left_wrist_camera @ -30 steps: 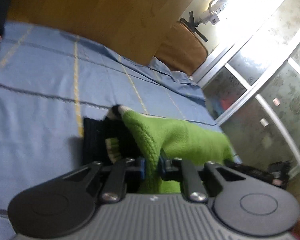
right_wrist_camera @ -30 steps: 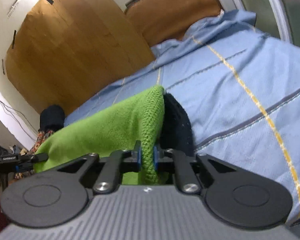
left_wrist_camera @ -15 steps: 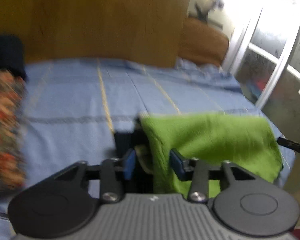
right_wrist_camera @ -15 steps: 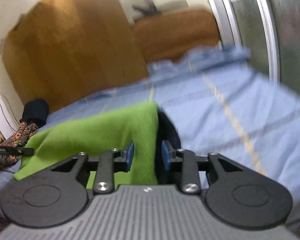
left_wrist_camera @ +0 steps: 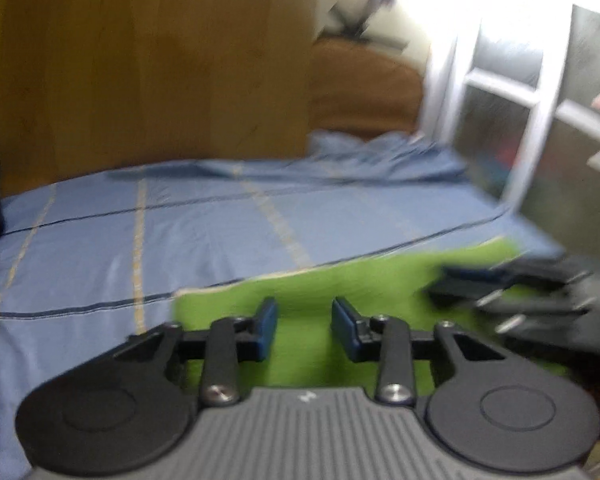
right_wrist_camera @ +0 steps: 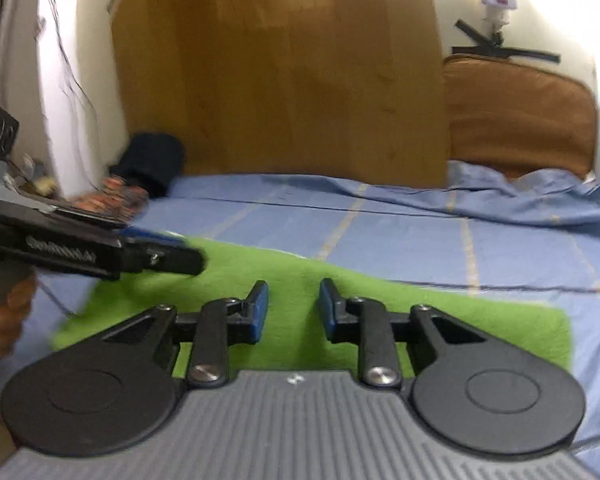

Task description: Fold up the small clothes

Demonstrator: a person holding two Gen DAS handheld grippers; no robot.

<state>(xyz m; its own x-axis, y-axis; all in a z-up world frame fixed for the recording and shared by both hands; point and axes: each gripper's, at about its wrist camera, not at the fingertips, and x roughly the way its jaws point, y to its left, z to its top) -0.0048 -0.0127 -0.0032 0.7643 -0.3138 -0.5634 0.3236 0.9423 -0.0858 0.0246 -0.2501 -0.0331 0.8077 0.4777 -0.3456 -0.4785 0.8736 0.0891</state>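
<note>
Released a second ago: left gripper (left_wrist_camera: 304,326) and right gripper (right_wrist_camera: 288,308), jaws just narrowing, now empty above the flat green knitted garment (right_wrist_camera: 440,316) near the bed's (right_wrist_camera: 400,236) front edge; fold laid.

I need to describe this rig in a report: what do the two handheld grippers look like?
Both match: the left gripper and right gripper have matte black linkage arms with silver screws, blue pads, round black discs and a ribbed grey body. The left gripper's side carries white lettering, blurred.
</note>
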